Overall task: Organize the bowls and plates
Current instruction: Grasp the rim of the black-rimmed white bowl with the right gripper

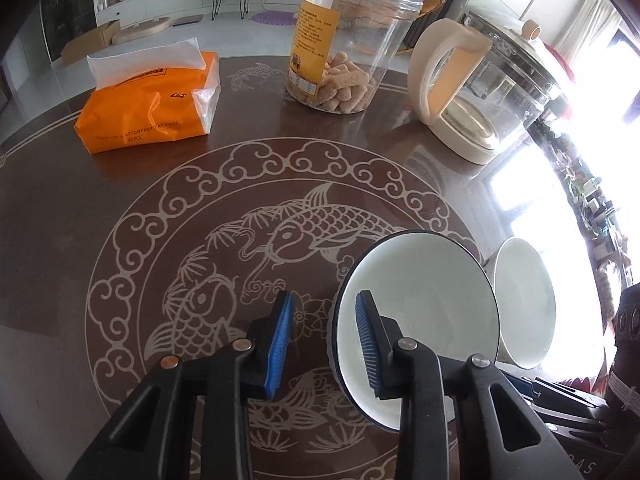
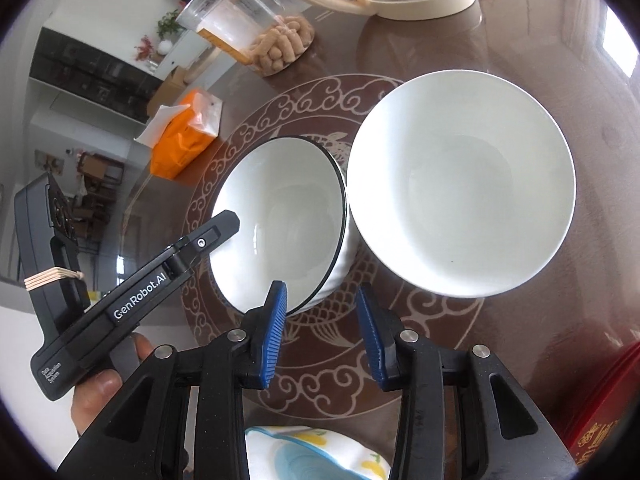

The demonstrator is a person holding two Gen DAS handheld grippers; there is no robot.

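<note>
A white bowl with a black rim [image 1: 424,296] stands on the brown fish-patterned table [image 1: 80,240]. My left gripper [image 1: 324,344] straddles its near-left rim, one blue pad inside the bowl and one outside. Both pads stand clear of the wall, so it is open. A larger plain white bowl [image 2: 460,184] sits right beside the black-rimmed bowl [image 2: 280,216], touching it or nearly so. My right gripper [image 2: 323,336] hovers open just in front of both bowls, nothing between its pads. One of the left gripper's fingers [image 2: 218,232] reaches over the black-rimmed bowl's left edge, with a hand [image 2: 100,388] on its handle.
At the far side of the table are an orange tissue pack [image 1: 148,100], a clear jar of snack sticks [image 1: 344,48] and a glass kettle with a cream handle [image 1: 480,88]. A red box [image 2: 608,412] lies at the near right. A yellow-and-blue patterned item [image 2: 312,456] shows under the right gripper.
</note>
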